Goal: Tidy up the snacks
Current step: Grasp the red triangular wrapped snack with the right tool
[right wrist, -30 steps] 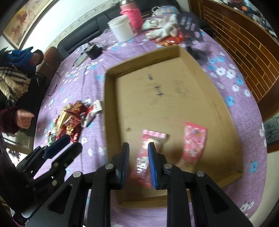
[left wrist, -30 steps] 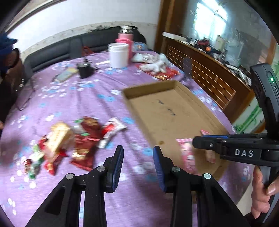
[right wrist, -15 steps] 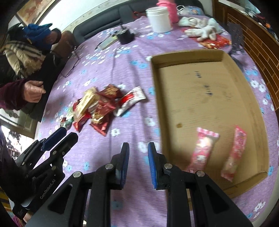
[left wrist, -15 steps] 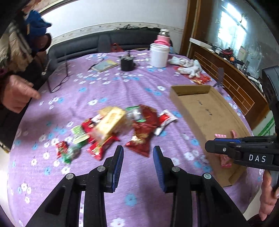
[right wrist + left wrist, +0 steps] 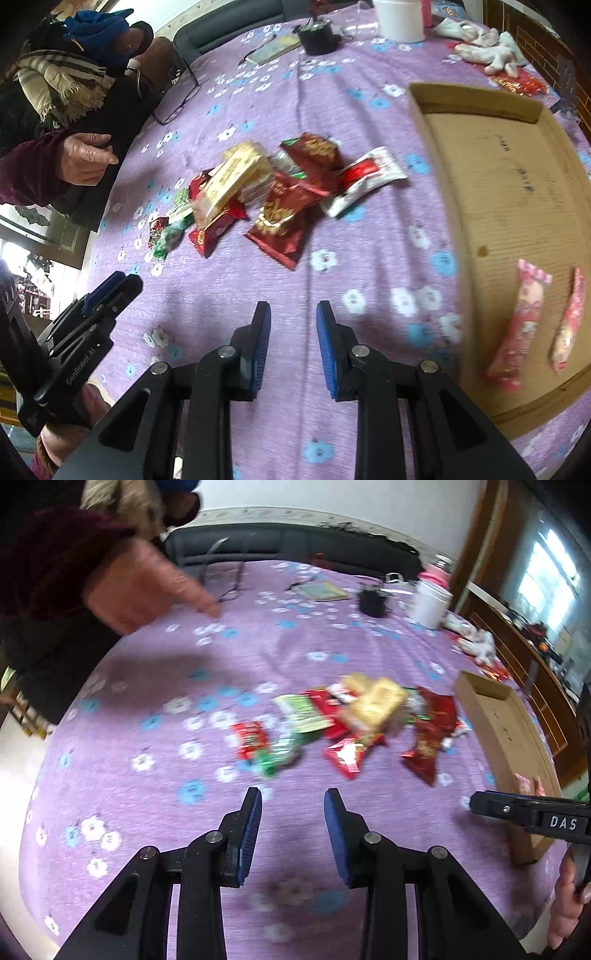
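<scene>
Over the cloth (image 5: 221, 295), both grippers have swung from the box (image 5: 498, 206) toward the snack pile (image 5: 269, 192).
Left gripper (image 5: 293, 834) and right gripper (image 5: 293, 345) are parted, empty; right's jaws just opened; two pink packs (image 5: 524, 325) lie boxed.

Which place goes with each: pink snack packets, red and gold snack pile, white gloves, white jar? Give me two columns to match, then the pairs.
1. pink snack packets
2. snack pile
3. white gloves
4. white jar

A. loose on the purple cloth, beside the box
B. beyond the box's far wall
C. inside the cardboard box
D. far edge of the table, near the black cup

Pairs: 1-C, 2-A, 3-B, 4-D
</scene>
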`<state>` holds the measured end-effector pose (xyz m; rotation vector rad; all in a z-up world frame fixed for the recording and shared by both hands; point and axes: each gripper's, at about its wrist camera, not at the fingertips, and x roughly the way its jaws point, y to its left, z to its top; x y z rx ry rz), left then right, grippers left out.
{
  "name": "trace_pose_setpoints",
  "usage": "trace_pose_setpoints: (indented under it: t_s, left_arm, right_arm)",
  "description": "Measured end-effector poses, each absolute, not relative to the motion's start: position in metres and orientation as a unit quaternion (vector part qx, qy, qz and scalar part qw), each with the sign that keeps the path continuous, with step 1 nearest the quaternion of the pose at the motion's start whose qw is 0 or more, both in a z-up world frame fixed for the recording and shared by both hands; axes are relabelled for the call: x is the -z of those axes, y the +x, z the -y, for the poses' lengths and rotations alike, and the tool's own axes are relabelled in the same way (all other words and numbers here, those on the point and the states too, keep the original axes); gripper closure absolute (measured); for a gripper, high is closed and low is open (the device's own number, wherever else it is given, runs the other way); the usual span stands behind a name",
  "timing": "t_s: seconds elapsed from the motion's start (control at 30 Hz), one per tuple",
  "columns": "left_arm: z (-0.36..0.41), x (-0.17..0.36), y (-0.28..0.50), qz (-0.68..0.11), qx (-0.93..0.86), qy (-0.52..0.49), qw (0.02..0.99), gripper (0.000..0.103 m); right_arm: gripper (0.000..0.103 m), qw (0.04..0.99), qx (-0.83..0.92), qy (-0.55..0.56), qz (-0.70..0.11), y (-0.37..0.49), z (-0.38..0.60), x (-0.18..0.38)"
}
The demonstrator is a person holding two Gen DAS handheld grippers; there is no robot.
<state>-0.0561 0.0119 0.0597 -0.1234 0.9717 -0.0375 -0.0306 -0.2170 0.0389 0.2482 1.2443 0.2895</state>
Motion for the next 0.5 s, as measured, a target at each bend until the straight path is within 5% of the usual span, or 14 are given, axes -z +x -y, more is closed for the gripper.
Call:
trace_pose_setpoints:
  t_s: [0.5]
  left_arm:
    - [-0.064, -0.059, -0.059, -0.468, 0.022, -0.042, 0.883, 0.066]
  right_arm:
    - [0.058, 0.791, -0.069, 0.145, -0.591, 0.036, 0.184, -0.013]
